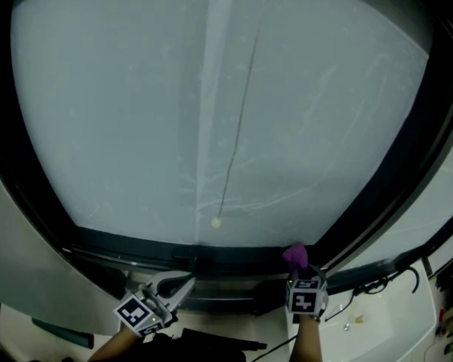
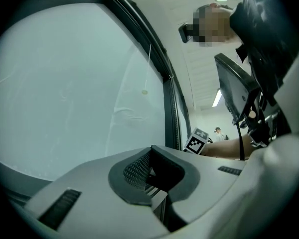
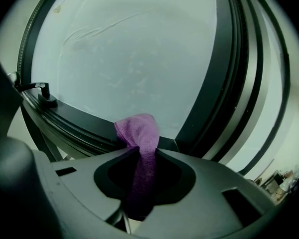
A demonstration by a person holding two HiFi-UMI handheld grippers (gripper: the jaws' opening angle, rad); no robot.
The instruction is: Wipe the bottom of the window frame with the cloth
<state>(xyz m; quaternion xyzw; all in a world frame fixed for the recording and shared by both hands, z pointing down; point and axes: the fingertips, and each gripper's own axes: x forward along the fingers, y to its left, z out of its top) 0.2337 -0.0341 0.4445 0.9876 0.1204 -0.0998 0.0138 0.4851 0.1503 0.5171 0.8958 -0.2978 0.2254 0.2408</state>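
Note:
A purple cloth (image 1: 295,256) (image 3: 139,131) is pinched in my right gripper (image 1: 297,271) (image 3: 142,151), which is shut on it. The bunched end sticks out past the jaws. It sits against the dark bottom window frame (image 1: 234,253) (image 3: 74,116), close to the corner where a dark upright bar meets it. My left gripper (image 1: 189,280) (image 2: 152,151) hovers just below the frame, left of the cloth. Its jaws are together with nothing between them. Frosted glass (image 1: 211,111) fills the window above.
A blind cord with a small bead (image 1: 216,222) (image 2: 144,91) hangs before the glass. A window handle (image 3: 40,91) sits on the frame to the left. A white sill with a black cable (image 1: 377,285) lies lower right. A person (image 2: 218,131) stands far off.

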